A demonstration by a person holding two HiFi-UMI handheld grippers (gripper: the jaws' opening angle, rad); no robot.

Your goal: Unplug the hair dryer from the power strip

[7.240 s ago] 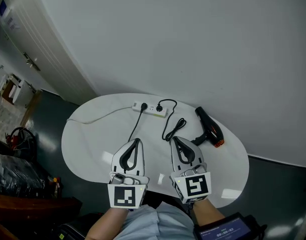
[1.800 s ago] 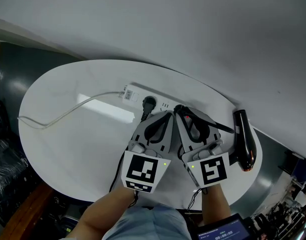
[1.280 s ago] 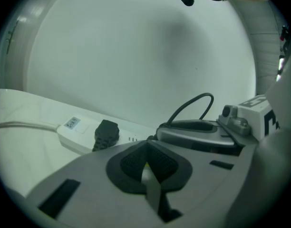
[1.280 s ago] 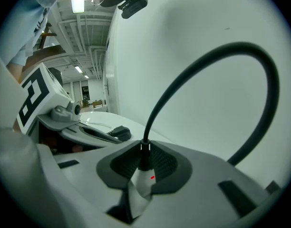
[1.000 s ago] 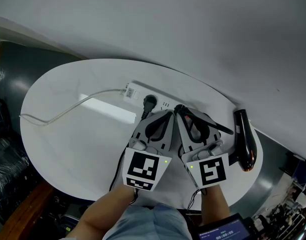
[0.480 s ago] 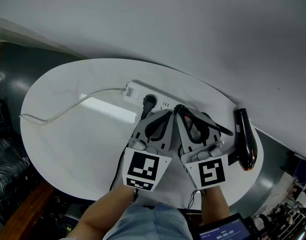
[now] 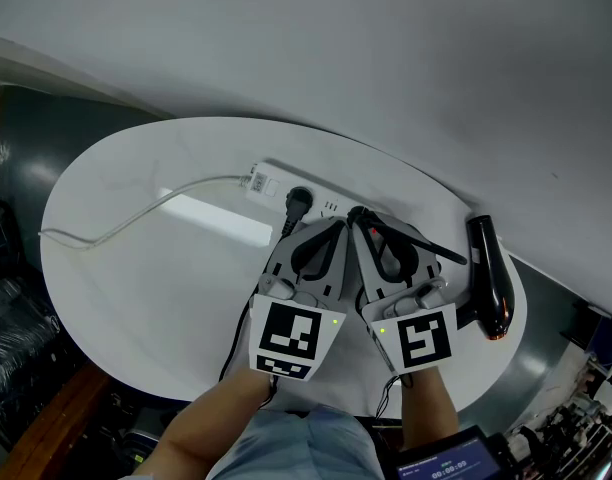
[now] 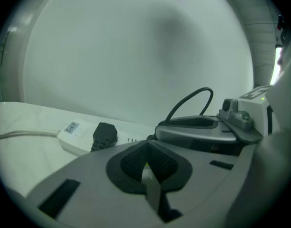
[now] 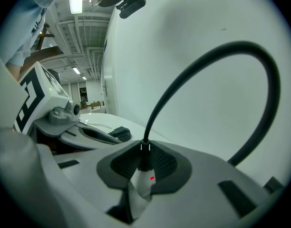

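hair dryer (image 7: 489,273) plug (image 9: 144,152) sits pinched in the right gripper (image 7: 364,218) at the power strip (image 7: 269,184); left gripper (image 8: 146,164) jaws are closed, empty.

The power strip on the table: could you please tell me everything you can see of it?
The power strip is a long white plastic-looking bar lying flat on the white table, near its wall side. A white cord leaves its left end, beside a small label. A black plug sits in one socket. The left gripper and right gripper cover its right part; the right one's jaws are shut on a second black plug there.
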